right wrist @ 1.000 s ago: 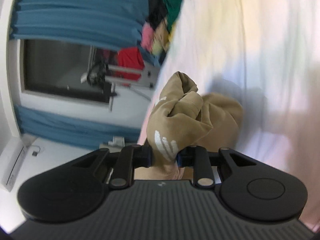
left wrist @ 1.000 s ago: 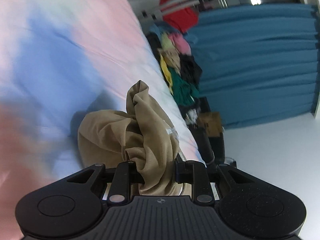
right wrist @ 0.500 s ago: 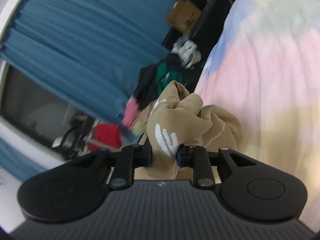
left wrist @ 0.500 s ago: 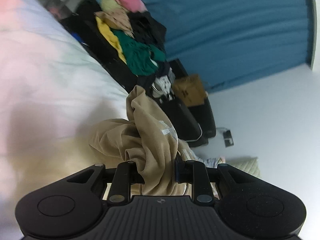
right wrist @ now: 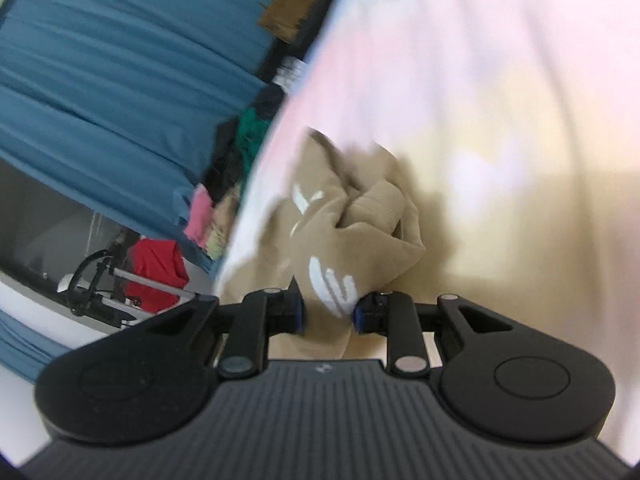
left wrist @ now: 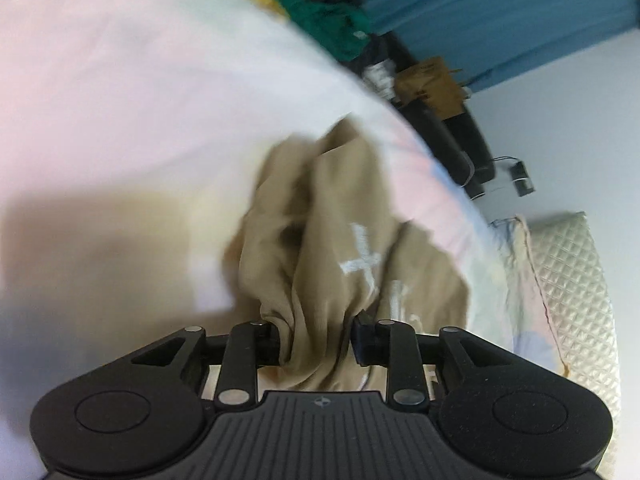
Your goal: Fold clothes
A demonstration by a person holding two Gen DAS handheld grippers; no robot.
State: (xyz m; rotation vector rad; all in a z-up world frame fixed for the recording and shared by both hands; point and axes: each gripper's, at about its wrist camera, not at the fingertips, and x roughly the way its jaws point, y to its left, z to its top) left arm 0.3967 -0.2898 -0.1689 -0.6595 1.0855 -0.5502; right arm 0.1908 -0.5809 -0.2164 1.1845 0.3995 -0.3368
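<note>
A tan garment (left wrist: 340, 248) with white print hangs bunched between both grippers over the pastel bedsheet (left wrist: 140, 100). In the left wrist view my left gripper (left wrist: 316, 340) has its jaws opening, with a thick fold of the garment still filling the gap and touching both pads. In the right wrist view the same tan garment (right wrist: 360, 232) shows white stripes, and my right gripper (right wrist: 328, 314) is shut on a fold of it. The garment's lower part rests crumpled on the sheet. Both views are blurred by motion.
A pile of coloured clothes (left wrist: 320, 12) lies beyond the bed's far edge, before a blue curtain (right wrist: 100, 80). A brown cardboard box (left wrist: 432, 84) and black cases (left wrist: 452, 140) stand on the floor. A quilted cream pad (left wrist: 568, 280) lies at the right. A red garment (right wrist: 156, 272) hangs on a rack.
Both grippers swept sideways and down toward the sheet with the tan garment. The garment now touches the bed and spreads more loosely. The left jaws stand slightly wider.
</note>
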